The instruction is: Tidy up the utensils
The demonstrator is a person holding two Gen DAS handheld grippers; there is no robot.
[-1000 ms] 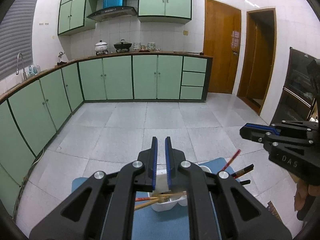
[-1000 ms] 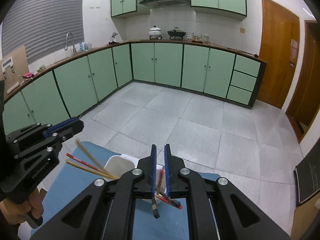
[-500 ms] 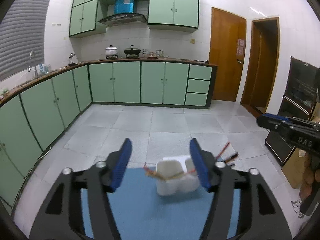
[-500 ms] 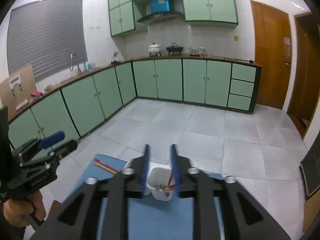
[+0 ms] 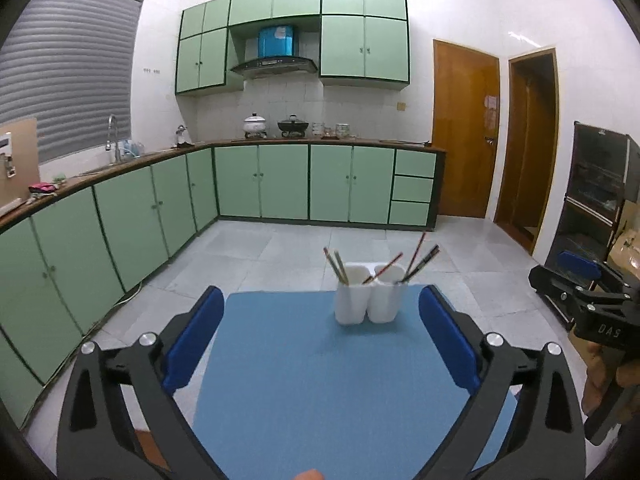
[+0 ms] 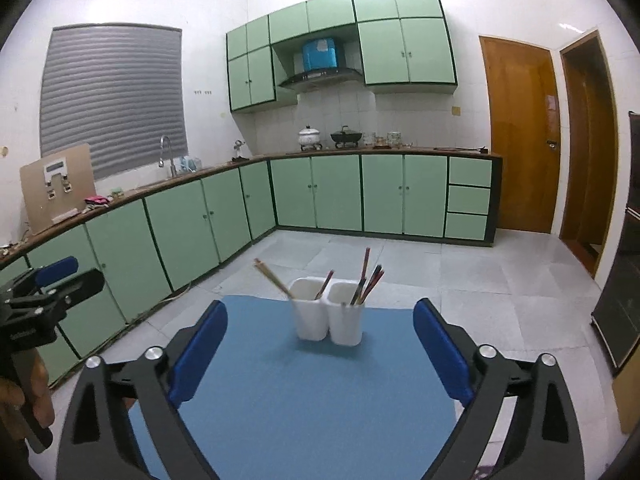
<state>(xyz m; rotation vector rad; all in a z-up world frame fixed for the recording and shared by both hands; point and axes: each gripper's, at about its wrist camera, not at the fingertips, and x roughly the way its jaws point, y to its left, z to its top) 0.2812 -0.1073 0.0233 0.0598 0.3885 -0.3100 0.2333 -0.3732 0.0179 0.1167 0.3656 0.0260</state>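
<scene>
At the far edge of the blue table, chopsticks stand sorted in twin white cups, so the left tongs and right tongs hang wide and empty.

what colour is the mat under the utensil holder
Blue; the mat shows best in the left wrist view.

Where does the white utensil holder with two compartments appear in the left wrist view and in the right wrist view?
Left wrist: white utensil holder right of centre, at the blue mat's far edge.
Right wrist: holder at centre, between the open pads.
Shared landmark: blue range hood on the back wall.
</scene>
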